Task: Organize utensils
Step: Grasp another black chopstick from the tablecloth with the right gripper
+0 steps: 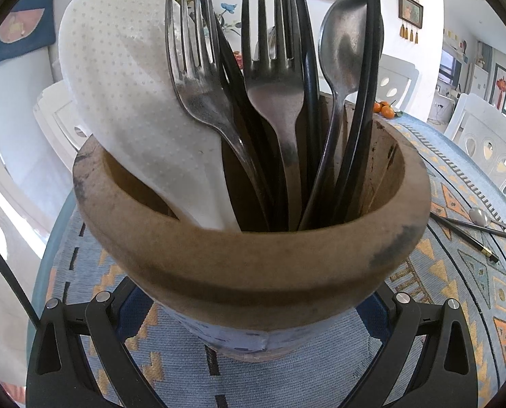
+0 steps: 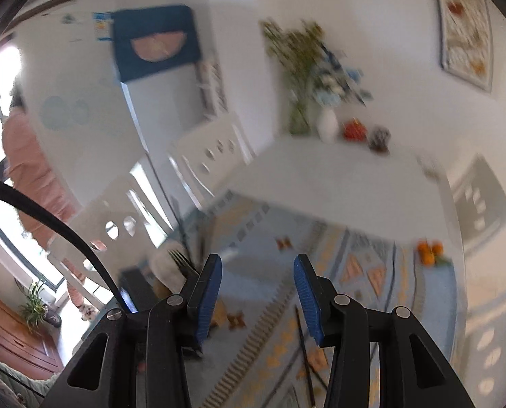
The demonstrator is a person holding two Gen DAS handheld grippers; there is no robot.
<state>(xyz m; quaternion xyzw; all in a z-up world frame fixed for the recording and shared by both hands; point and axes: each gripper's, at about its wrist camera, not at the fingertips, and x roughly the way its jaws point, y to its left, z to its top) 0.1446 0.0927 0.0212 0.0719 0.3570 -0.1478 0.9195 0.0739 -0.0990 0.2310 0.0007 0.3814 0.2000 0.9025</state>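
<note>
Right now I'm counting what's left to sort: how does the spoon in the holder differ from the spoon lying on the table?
The spoon in the holder stands upright, bowl up, among forks and chopsticks; the spoon on the table lies flat on the patterned cloth. The first looks dull and tarnished, the second brighter. The first is inside the wooden holder; the second rests beside loose chopsticks. Both are metal.

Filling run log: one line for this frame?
left gripper: around holder | right gripper: open, empty | loose: spoon, chopsticks

Holder [image 1: 253, 265] hides left gripper [image 1: 253, 309] fingertips (perhaps gripping it).
</note>
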